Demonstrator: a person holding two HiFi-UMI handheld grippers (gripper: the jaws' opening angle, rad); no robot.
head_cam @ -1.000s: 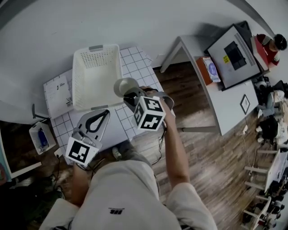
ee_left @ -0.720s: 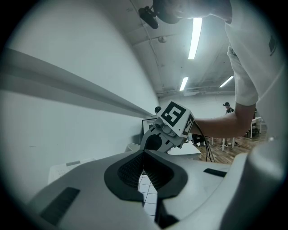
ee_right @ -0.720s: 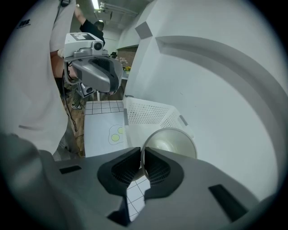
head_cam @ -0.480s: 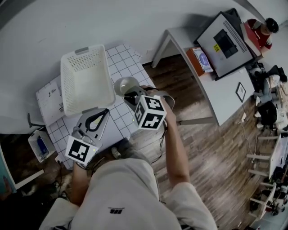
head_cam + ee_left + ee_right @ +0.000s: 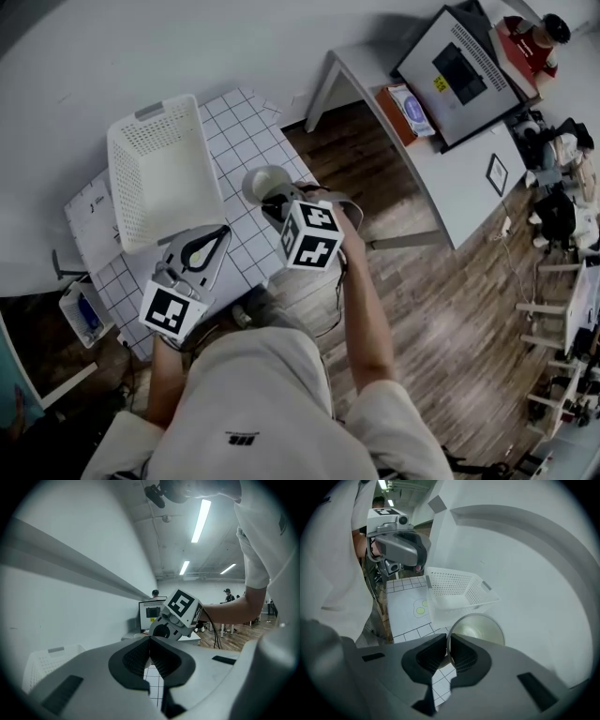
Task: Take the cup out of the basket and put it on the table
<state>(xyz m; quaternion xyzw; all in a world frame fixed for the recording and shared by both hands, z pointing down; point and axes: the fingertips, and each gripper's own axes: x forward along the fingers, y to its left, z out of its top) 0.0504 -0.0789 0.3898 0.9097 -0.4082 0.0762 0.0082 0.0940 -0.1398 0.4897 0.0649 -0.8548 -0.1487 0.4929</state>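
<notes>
A shiny metal cup (image 5: pixel 263 180) hangs over the white grid mat (image 5: pixel 246 139), just right of the white perforated basket (image 5: pixel 159 173). My right gripper (image 5: pixel 277 200) is shut on the cup's near rim, one pad inside and one outside. In the right gripper view the cup (image 5: pixel 479 629) opens toward the camera past the right gripper (image 5: pixel 448 642), with the empty basket (image 5: pixel 457 590) behind it. My left gripper (image 5: pixel 223 232) is shut with nothing in it, near the basket's front corner. In the left gripper view the left gripper (image 5: pixel 150 640) points level toward the right gripper's marker cube (image 5: pixel 183 608).
A printed sheet (image 5: pixel 86 208) lies on the table left of the basket. A grey desk (image 5: pixel 441 159) with a monitor (image 5: pixel 457 70) stands to the right across the wood floor (image 5: pixel 441 309). A small bin (image 5: pixel 80 314) sits on the floor at the left.
The cup in my right gripper has drawn away from the basket, to its right and a little lower. The left gripper has shifted along with it. Both grips are unchanged.
</notes>
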